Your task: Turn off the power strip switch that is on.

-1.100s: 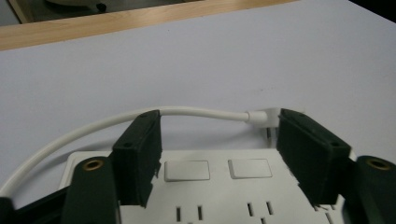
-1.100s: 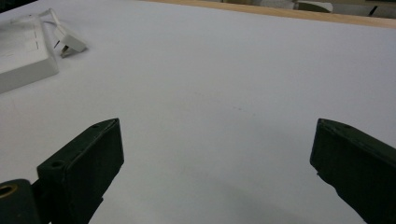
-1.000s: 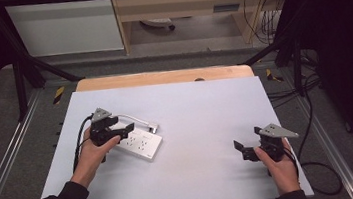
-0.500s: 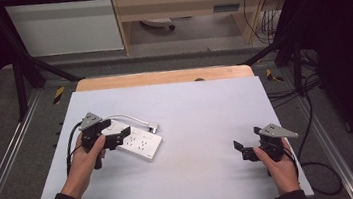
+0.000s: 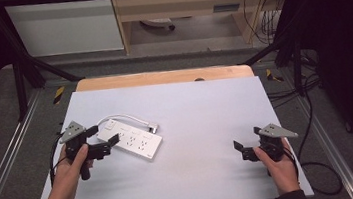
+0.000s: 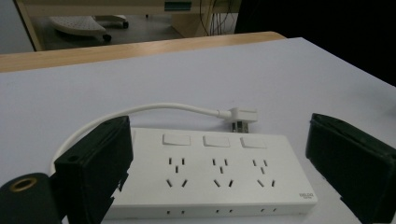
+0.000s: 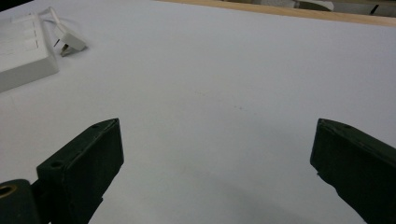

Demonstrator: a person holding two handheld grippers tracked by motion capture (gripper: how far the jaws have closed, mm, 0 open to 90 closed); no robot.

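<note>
Strip [image 5: 131,141] lies flat near tabletop's left edge, cord [image 5: 123,117] looped behind, plug [image 5: 153,129] beside. Left gripper [image 5: 110,144] at its end, jaws just opened wide, nothing held. Right gripper [image 5: 239,150] near right edge, jaws wide, empty. Strip prob. light, rigid, smooth plastic; grip across narrow body, not cord.

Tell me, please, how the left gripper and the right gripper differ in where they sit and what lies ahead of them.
The left gripper sits beside the white power strip, its jaws just opened and apart from it; the right gripper sits near the table's right edge over bare surface. The left gripper faces the strip's sockets closely; the right gripper sees the strip far off. Both are open and hold nothing.
</note>
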